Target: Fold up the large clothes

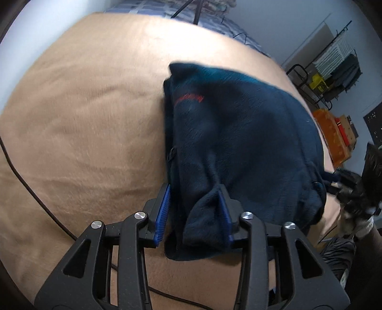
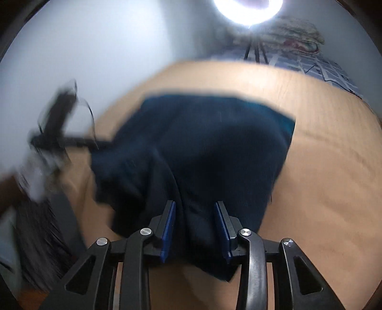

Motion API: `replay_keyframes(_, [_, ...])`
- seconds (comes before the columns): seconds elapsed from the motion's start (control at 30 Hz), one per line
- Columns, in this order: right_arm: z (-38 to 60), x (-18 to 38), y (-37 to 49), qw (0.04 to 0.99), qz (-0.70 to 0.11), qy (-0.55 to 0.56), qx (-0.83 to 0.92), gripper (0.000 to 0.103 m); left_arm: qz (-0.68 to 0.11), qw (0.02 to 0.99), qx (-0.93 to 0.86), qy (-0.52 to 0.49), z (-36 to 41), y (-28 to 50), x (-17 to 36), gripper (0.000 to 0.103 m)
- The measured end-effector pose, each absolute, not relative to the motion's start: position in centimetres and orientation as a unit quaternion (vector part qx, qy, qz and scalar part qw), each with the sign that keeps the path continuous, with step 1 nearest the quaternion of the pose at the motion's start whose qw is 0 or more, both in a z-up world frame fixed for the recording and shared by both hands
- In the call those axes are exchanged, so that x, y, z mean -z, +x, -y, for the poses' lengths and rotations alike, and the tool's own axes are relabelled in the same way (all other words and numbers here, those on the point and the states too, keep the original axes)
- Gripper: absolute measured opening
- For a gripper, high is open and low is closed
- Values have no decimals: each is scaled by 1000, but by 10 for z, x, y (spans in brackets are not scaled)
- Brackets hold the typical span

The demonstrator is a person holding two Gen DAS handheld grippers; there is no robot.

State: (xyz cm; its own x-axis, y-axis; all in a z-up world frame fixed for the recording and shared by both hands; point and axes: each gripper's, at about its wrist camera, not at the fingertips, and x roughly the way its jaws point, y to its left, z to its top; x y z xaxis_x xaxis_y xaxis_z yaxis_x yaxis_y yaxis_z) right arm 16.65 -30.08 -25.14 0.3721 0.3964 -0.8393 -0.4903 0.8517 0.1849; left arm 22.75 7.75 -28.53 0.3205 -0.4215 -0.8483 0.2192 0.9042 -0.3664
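Observation:
A dark navy fleece garment (image 1: 238, 133) with a small red logo lies partly folded on the tan blanket (image 1: 83, 119). My left gripper (image 1: 194, 209) has its blue pads around a bunched near corner of the fleece and holds it. My right gripper (image 2: 194, 226) likewise has a fold of the fleece (image 2: 203, 147) between its pads. In the left wrist view the right gripper (image 1: 353, 190) shows blurred at the garment's right edge. In the right wrist view the left gripper (image 2: 55, 133) shows blurred at the garment's left edge.
The tan blanket (image 2: 322, 167) covers a bed. A black cable (image 1: 31, 190) runs across it on the left. A checked bedspread (image 2: 310, 64) and a ring light on a stand (image 2: 248, 14) are behind. A clothes rack (image 1: 334, 64) and orange boxes (image 1: 331, 133) stand at right.

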Motion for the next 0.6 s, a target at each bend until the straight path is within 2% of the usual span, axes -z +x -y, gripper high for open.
replay_keyframes(0.1, [304,257,173,823,-502,-28,-265,36,-553,805,199,-80,-74,228,289,44])
replay_keyframes(0.2, [317,236,175,825,-491,-8,-280,36,-539,813,200,-91,-82,226,271,44])
replay_keyframes(0.23, [319,231,170,826,-486,1,-285,41,-532,816,200,-104,-87,224,265,49])
replay_keyframes(0.27, [329,225,168,829,-478,17,-288,55,-526,814,208,-129,-96,222,259,54])
replay_keyframes(0.3, [340,220,171,835,-468,37,-286,64,-525,810,214,-153,-103,223,256,72])
replay_keyframes(0.33, [348,221,171,840,-460,56,-283,82,-526,801,219,-188,-112,223,255,84])
replay_keyframes(0.37, [358,221,174,844,-453,76,-276,93,-525,794,223,-212,-118,224,255,85])
replay_keyframes(0.5, [388,236,189,832,-463,161,-259,97,-534,740,237,-334,-141,237,273,85])
replay_keyframes(0.6, [398,254,201,815,-480,206,-250,97,-540,718,232,-373,-150,244,290,85])
